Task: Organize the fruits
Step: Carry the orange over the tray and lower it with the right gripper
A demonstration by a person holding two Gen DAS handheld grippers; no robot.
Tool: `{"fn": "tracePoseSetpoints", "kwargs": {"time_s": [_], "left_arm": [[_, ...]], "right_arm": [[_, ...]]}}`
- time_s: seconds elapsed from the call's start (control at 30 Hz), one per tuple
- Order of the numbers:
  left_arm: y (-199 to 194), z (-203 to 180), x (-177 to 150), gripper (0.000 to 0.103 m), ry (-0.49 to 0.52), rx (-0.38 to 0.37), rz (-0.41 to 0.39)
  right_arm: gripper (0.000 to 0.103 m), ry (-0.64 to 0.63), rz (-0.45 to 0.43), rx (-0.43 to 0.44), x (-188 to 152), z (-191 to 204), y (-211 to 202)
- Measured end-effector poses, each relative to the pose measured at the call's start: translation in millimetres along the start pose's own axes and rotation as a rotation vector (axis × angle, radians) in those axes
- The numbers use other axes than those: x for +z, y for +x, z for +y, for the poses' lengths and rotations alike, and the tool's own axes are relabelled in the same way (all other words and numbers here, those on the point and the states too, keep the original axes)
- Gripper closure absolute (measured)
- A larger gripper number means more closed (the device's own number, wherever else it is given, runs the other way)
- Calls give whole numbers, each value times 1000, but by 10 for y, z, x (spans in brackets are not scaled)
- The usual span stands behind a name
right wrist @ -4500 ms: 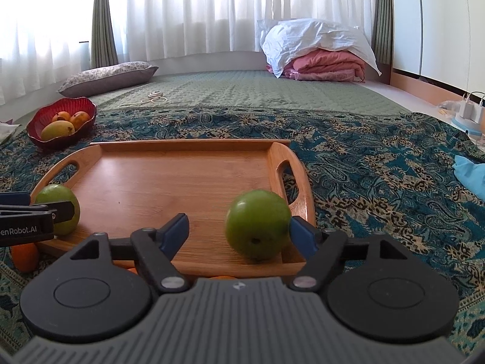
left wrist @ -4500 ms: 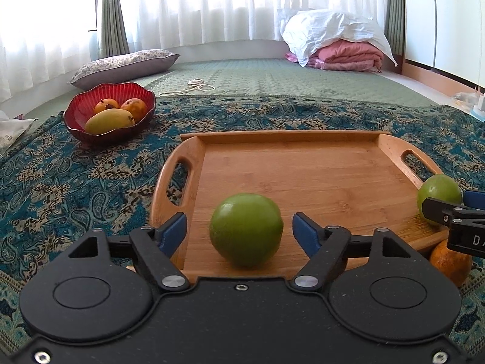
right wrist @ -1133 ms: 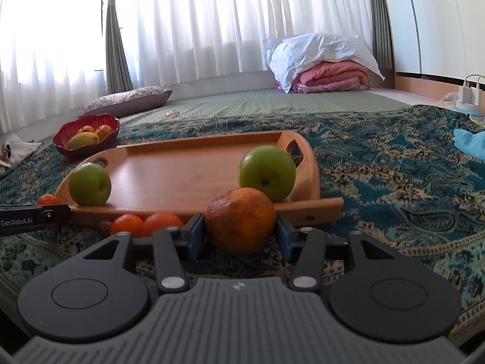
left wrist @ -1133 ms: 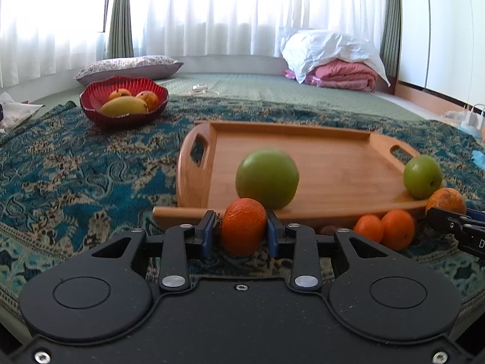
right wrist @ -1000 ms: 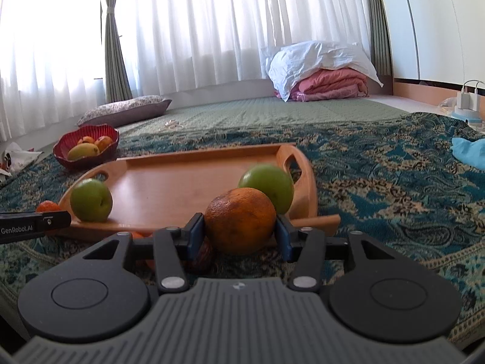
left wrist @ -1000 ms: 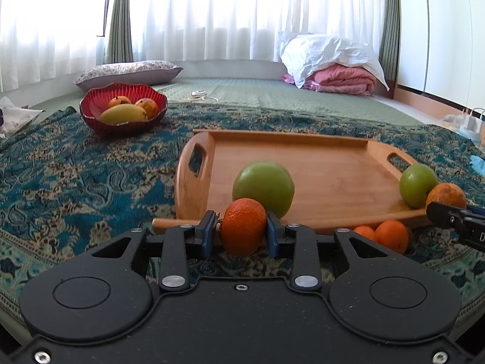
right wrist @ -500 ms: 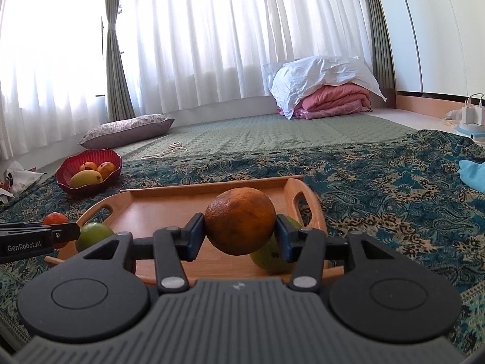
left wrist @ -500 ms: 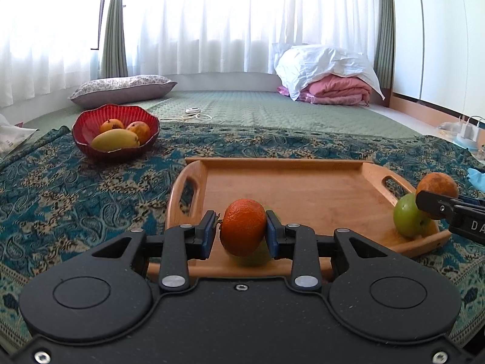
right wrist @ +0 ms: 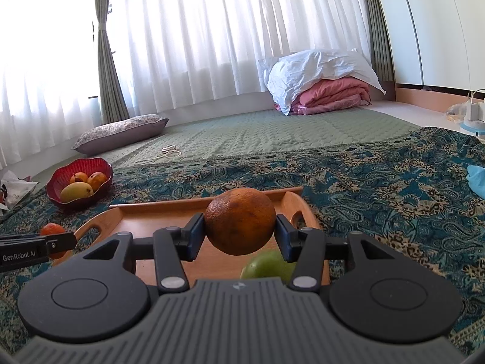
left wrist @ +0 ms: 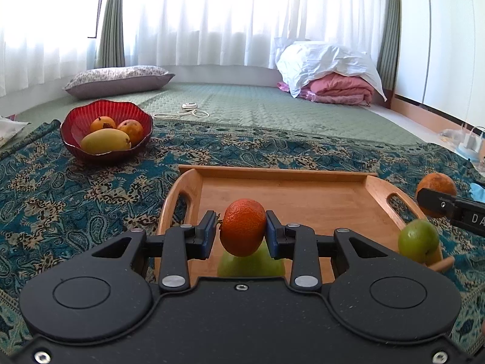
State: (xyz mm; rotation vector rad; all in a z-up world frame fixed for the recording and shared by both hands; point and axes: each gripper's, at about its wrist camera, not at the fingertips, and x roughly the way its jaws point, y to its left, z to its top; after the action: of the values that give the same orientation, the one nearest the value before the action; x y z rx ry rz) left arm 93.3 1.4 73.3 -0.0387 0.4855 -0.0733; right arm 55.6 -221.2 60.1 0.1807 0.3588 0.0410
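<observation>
The left tongs (left wrist: 242, 232) were clenched on a small, bright orange mandarin (left wrist: 242, 227), and the right tongs (right wrist: 239, 236) were clamped on a larger, duller, brown-flecked orange (right wrist: 240, 220). A second before, both fruits sat low beside the near edge of the rectangular wooden tray with cut-out handles (left wrist: 288, 194), on the teal paisley cloth (left wrist: 75, 188); by this moment both had been lifted clear of the cloth and carried over the near part of the tray. The other loose oranges that had lain along the tray's near edge were no longer in view.

Two round green apples rested in the tray: one under the left tongs at the near left (left wrist: 251, 265), one at the near right corner (left wrist: 417, 244). In the right wrist view the nearer green apple (right wrist: 269, 265) showed just below the held orange.

At the far left on the cloth stood the red scalloped glass bowl (left wrist: 72, 127), holding a yellow mango (left wrist: 104, 141) and two smaller orange-yellow fruits.

Judging from the lift, the pick-up of both citrus fruits looked done, and setting them down was what remained. Whether they belonged in the tray or elsewhere could not be told. Either fruit might have landed on an apple if lowered straight down.
</observation>
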Motion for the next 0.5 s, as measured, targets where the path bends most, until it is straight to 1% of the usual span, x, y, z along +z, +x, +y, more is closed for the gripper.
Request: {"fn": "tracePoseSetpoints", "kwargs": {"time_s": [0.13,0.23,0.5], "left_arm": [[115,-9,84,71,14,-2,11],[241,-2,163,71,9,-5,35],[616,14,312,71,8,-13,110]], "right_arm": [[50,-7,14,0,83,-8,123],[50,-8,37,1,122,-23,235],[50,45,156,-3,151,-174,624]]}}
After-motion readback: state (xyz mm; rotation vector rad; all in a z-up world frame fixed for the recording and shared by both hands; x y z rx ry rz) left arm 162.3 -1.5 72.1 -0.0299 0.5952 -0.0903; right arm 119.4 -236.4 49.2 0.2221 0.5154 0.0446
